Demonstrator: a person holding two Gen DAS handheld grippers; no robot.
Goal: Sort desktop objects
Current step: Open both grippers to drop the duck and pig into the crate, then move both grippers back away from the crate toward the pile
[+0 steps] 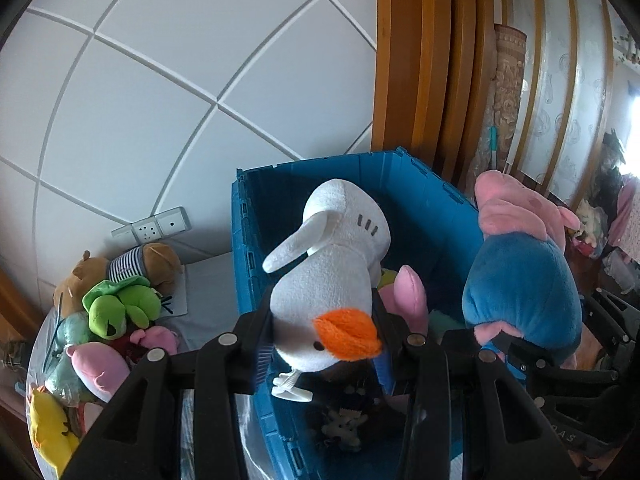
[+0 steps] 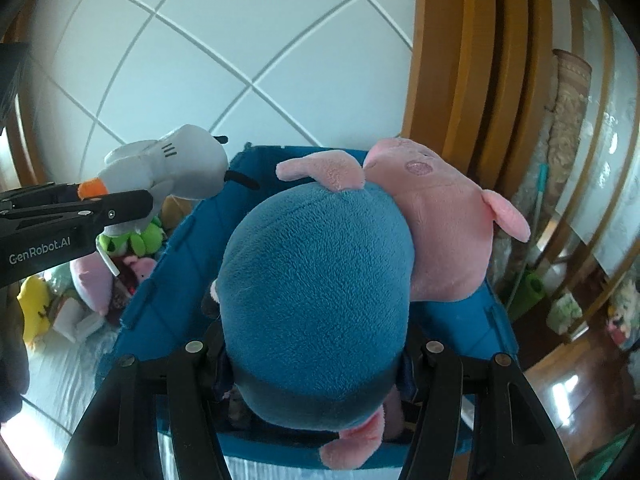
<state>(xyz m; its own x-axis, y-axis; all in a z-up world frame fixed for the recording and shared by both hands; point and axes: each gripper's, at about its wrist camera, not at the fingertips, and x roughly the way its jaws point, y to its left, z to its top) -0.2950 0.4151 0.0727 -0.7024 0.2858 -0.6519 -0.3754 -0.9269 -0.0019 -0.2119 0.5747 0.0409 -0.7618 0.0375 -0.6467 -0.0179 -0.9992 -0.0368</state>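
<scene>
White plush, a goose toy (image 1: 332, 280) with an orange beak, sat pinched in the left gripper (image 1: 324, 344) at frame centre, above the blue crate (image 1: 432, 204). At the right edge the right gripper (image 2: 312, 364) squeezed a pink pig toy (image 2: 320, 280) (blue-bodied) over that crate; more toys (image 1: 116, 304) lay heaped lower left.
</scene>
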